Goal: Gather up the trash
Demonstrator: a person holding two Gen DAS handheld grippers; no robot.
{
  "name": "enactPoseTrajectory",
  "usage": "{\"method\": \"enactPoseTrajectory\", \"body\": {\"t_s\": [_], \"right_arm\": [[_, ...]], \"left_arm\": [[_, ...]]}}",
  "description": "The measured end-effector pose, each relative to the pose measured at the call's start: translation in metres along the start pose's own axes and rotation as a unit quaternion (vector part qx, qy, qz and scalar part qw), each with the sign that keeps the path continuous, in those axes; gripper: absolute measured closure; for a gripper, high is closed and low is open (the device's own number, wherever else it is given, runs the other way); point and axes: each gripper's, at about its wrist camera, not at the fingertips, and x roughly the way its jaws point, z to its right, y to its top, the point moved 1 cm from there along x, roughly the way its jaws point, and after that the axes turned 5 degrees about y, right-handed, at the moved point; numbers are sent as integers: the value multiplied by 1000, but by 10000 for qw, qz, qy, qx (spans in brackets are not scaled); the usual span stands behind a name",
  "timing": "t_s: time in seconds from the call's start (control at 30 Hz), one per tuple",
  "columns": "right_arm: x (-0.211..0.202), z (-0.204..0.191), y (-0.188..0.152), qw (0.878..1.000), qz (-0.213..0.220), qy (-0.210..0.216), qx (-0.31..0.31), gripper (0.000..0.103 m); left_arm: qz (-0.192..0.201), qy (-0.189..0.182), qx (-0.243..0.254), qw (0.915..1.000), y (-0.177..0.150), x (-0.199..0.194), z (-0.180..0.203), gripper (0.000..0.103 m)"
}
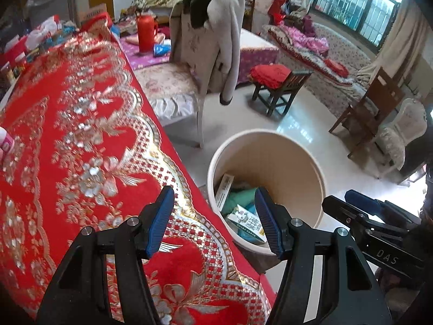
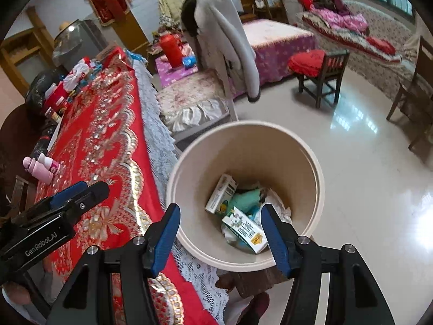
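A beige round bin (image 2: 297,146) stands on the floor beside the red-clothed table (image 2: 108,140). Inside it lie a white-and-green milk carton (image 2: 243,228), a second carton (image 2: 220,193), a teal wad and crumpled white paper. My right gripper (image 2: 219,216) hangs open over the bin's near rim with nothing between its blue pads. My left gripper (image 1: 213,203) is open and empty above the table's edge, its right pad over the bin (image 1: 284,149). In the left wrist view the right gripper shows at the right (image 1: 362,203); in the right wrist view the left gripper shows at the left (image 2: 78,189).
A pink bottle (image 2: 40,170) and a white one lie near the table's left side. Clutter of boxes and bags (image 2: 73,81) fills its far end. A chair draped with a grey coat (image 2: 227,40) stands behind the bin, a small stool with a red cushion (image 2: 316,67) farther right.
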Motion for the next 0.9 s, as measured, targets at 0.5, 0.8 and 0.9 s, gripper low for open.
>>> {"method": "enactPoseTrajectory", "body": {"t_s": [0.5,0.8,0.9], "right_arm": [[-61,-52,5,9934,1060,-306,-308,35],[-84,-70,3,9857,1542,-477,-492,29],[-89,-73,2,9836,1637,-550,-511,29]], "left_arm": [[959,41,35,9954,8,-77,-22,42],[1305,37,59,9914,5,-98,-23,42],[1362,14,54,9907,4,-102,-22,42]]}}
